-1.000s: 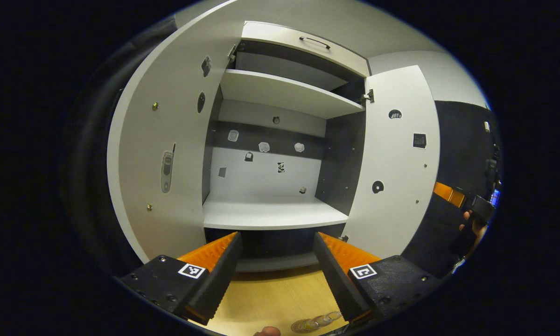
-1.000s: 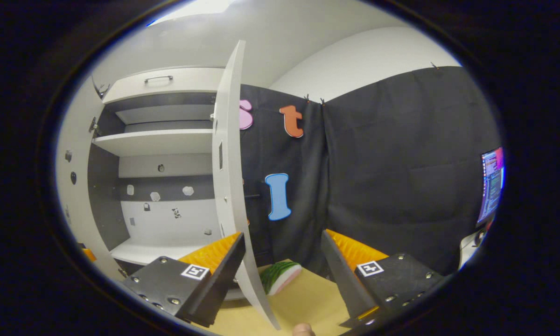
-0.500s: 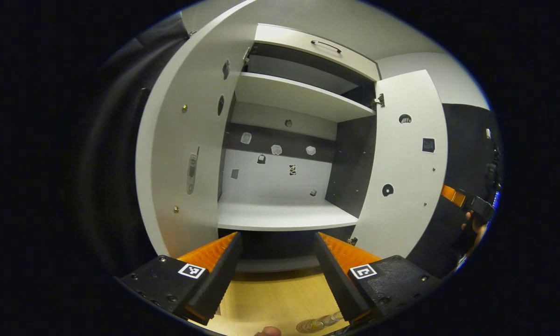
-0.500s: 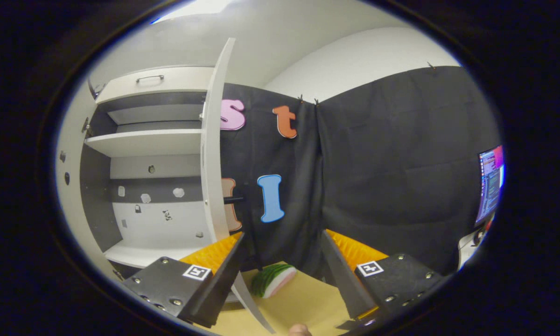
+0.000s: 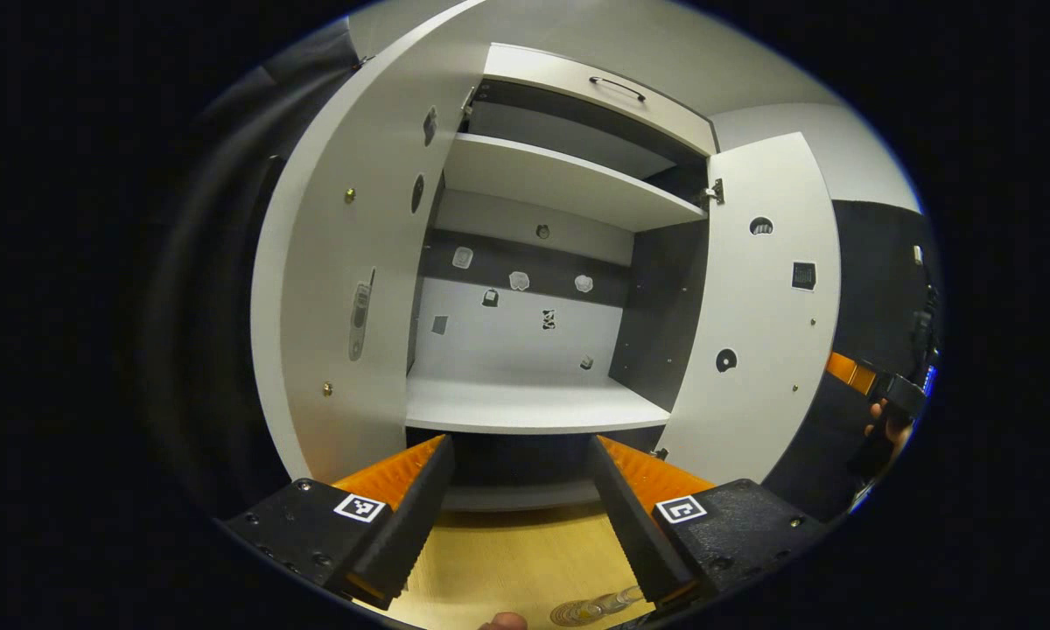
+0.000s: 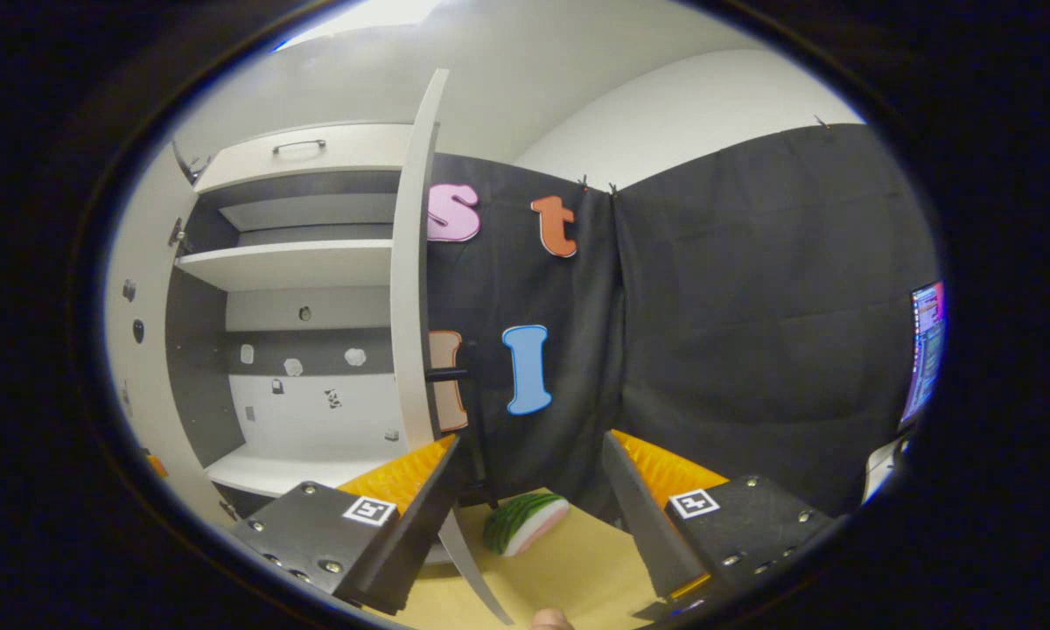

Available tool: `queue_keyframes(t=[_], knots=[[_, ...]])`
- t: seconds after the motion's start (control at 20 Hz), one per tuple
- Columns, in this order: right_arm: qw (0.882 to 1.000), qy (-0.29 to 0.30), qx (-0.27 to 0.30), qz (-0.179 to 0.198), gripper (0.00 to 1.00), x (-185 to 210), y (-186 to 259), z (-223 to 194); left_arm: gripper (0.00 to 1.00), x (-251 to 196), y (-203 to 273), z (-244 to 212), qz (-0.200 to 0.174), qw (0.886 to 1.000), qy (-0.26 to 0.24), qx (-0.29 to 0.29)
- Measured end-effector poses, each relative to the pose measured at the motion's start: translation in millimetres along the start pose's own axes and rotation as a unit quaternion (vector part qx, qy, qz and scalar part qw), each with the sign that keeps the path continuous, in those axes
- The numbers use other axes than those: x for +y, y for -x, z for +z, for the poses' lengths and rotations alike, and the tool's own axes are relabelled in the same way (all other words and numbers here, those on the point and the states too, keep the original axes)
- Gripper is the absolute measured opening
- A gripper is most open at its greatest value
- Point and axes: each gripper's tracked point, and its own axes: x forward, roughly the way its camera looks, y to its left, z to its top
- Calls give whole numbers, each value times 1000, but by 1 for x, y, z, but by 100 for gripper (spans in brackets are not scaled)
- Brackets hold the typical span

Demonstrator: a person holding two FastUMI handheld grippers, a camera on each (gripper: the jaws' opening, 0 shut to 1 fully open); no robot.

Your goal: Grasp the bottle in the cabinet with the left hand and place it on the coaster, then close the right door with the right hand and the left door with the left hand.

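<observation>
In the left gripper view, the left claw (image 5: pixel 521 516) is seen at the bottom with its two fingers spread wide apart, and nothing is held between them. Under it the wooden table (image 5: pixel 507 560) is visible, and at the lower edge a clear bottle (image 5: pixel 597 605) is partly shown, just beside the right finger; it appears to lie over a round coaster (image 5: pixel 569 614), but this part is cut by the edge and the contact cannot be confirmed. Beyond the table the cabinet (image 5: pixel 534 402) is found with both doors open: the left door (image 5: pixel 350 289) is swung out on the left and the right door (image 5: pixel 761 315) on the right. The lower shelf inside is bare, and small stickers are seen on the back wall. Far on the right, the other gripper is glimpsed, held by a hand (image 5: pixel 884 420). In the right gripper view, the right claw (image 6: pixel 529 516) is also opened wide and grips nothing. Between its fingers, on the table (image 6: pixel 577 569), a watermelon slice toy (image 6: pixel 525 522) is placed. The right door (image 6: pixel 416 262) is seen almost edge-on, just beyond the left finger, with its dark handle (image 6: pixel 446 374) pointing to the right, and the cabinet interior (image 6: pixel 297 350) lies behind it on the left.
</observation>
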Motion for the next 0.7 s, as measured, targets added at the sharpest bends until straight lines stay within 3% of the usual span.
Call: queue_keyframes(t=[0.7], knots=[[995,8,15,98,98,72,13,-5,100,22,14,10,40,999,-16,-11]])
